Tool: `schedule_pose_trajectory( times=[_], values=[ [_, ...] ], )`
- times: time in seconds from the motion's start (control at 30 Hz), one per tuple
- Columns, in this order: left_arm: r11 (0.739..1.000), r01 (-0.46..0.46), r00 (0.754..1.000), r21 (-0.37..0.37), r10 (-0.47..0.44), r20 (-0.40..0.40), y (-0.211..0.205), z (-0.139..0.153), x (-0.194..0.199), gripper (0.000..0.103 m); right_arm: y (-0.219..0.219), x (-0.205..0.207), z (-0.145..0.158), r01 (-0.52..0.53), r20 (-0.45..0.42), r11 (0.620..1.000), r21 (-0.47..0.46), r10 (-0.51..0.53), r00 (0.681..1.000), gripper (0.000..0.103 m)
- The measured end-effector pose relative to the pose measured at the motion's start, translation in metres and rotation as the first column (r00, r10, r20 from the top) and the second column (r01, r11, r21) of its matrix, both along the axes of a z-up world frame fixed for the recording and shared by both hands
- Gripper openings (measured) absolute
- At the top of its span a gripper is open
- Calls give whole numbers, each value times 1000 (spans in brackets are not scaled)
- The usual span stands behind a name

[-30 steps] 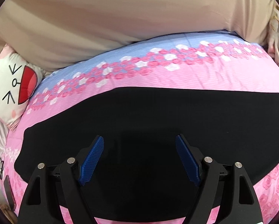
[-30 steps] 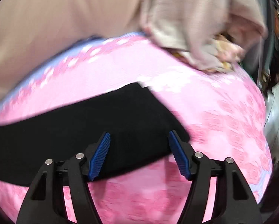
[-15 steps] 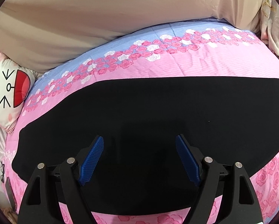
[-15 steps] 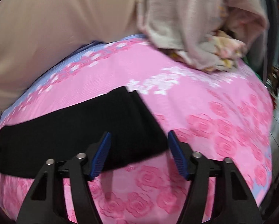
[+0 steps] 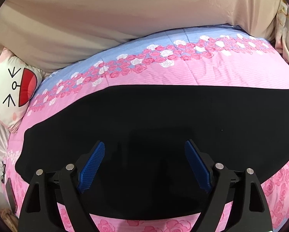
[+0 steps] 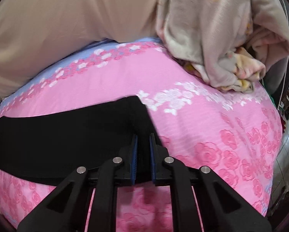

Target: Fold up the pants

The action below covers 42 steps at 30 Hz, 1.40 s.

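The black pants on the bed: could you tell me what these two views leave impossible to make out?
- Left wrist view: the black pants run off the right edge; the left gripper frame covers their near hem.
- Right wrist view: the right gripper has just been closing on the pants' end; its pads hide the pinched fabric.
- Both views: the dark cloth shows no seams or layers.

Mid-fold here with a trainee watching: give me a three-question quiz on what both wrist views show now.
1. True or false: the right gripper is shut on the end of the black pants.
2. What does the left gripper do? A) grips the cartoon pillow B) stands open above the pants C) pins the beige blanket
3. Fill in: the pants lie on a pink ____-patterned quilt.

Key: 1 true: its jaws have just been closing, and black cloth sits between the pads. 2 B. 3 rose.
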<state>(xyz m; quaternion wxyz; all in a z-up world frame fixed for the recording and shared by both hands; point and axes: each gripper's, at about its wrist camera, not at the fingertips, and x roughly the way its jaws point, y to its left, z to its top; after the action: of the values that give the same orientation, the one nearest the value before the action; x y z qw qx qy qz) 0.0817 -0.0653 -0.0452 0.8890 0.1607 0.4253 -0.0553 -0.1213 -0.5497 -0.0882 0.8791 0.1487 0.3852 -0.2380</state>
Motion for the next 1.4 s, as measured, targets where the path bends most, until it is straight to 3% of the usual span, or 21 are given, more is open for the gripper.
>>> schedule_pose_trajectory(
  times=[0.13,0.33,0.43,0.47,0.53,0.6,0.67,0.73,0.8,0.9,1.0,1.03,1.13,1.27,1.4],
  values=[
    [1000,-22,1000,3,22,-11,7,-2,0,82,-2,-3,-2,-19,41,998,60,16,999,15],
    [1000,-14,999,3,14,-30,6,-8,1,82,18,0,31,-21,136,1000,14,19,990,20],
    [1000,6,1000,0,-6,-30,1,-9,1,82,8,34,26,-50,81,999,-2,50,995,56],
    [1000,12,999,-1,-12,-30,-1,-9,0,82,3,48,20,-53,43,998,-17,54,998,57],
    [1000,19,999,-1,-19,-28,-2,-10,0,82,-2,68,8,-64,-8,998,-25,64,998,56],
    [1000,12,999,-1,-12,-31,0,-11,2,82,0,77,-1,-63,-33,997,-39,62,998,46],
    [1000,5,999,-10,-5,-37,3,-11,3,82,0,74,7,-39,-25,997,-71,37,999,15],
    [1000,-2,999,-10,1,-39,6,-12,5,82,-13,66,12,-17,24,1000,-17,17,1000,12],
    [1000,-3,999,-12,3,-42,7,-15,7,82,-21,68,-2,-3,12,1000,19,3,1000,12],
    [1000,-3,999,-17,2,-49,8,-17,8,82,-16,64,4,-10,54,999,33,8,999,24],
    [1000,-2,999,-22,2,-38,14,-13,4,82,-12,19,26,95,153,995,31,-99,983,61],
    [1000,-8,1000,-25,7,-30,19,-11,3,82,-12,4,29,138,172,990,30,-141,975,78],
    [999,-34,999,-33,33,-35,32,-11,4,82,-20,-54,21,217,220,964,157,-248,943,80],
    [998,-46,998,-38,44,-50,36,-14,7,82,-26,-91,0,232,234,921,314,-312,921,78],
    [998,-10,999,-54,7,-46,25,-13,0,82,-13,-91,-5,222,226,923,314,-300,927,78]
  ],
)
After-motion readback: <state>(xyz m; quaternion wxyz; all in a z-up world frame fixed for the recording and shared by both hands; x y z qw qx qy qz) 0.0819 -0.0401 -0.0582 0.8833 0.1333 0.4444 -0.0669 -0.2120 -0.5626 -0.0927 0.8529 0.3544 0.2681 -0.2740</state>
